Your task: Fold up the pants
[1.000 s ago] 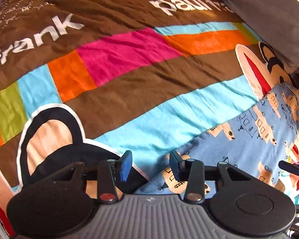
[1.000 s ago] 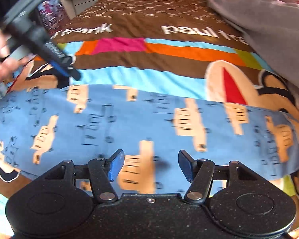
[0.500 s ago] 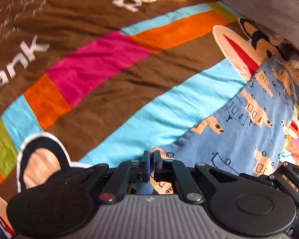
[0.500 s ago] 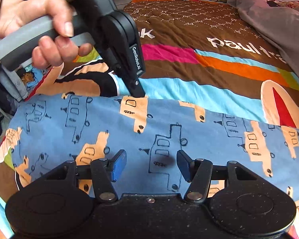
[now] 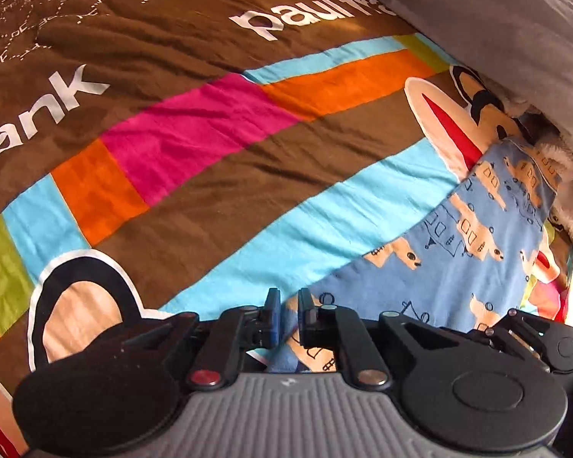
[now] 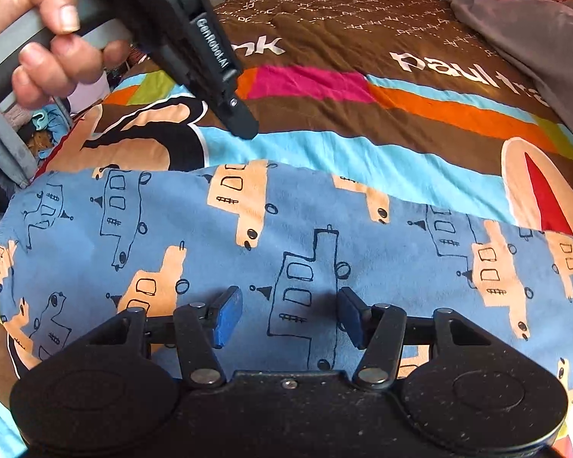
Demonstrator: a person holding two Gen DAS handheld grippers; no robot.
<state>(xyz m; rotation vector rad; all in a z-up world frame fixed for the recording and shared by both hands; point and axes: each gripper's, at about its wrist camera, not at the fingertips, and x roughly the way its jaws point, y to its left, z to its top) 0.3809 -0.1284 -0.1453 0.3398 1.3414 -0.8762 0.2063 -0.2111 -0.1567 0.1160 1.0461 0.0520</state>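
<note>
In the right wrist view a bare hand (image 6: 53, 34) at ten o'clock curls round a grey handle and tilts the left tongs (image 6: 244, 124) down toward four o'clock, their black tip hanging above the light-blue stripe of the brown striped cartoon-print bedspread (image 6: 324, 114), just beyond the far edge of the blue fleece pants printed with beige and outlined trucks (image 6: 286, 236). Those pants lie flat across the bed from nine to three o'clock. A grey crumpled blanket (image 6: 534, 23) is heaped at two o'clock, beside the bedspread's white lettering. The right tongs (image 6: 290, 315) sit low over the middle of the pants, spread wide and holding nothing. In the left wrist view the left tongs (image 5: 286, 315) are nearly closed, a narrow gap between the blue pads (image 5: 274, 316), with pants cloth (image 5: 458, 267) showing in that gap; whether they pinch it cannot be told.
</note>
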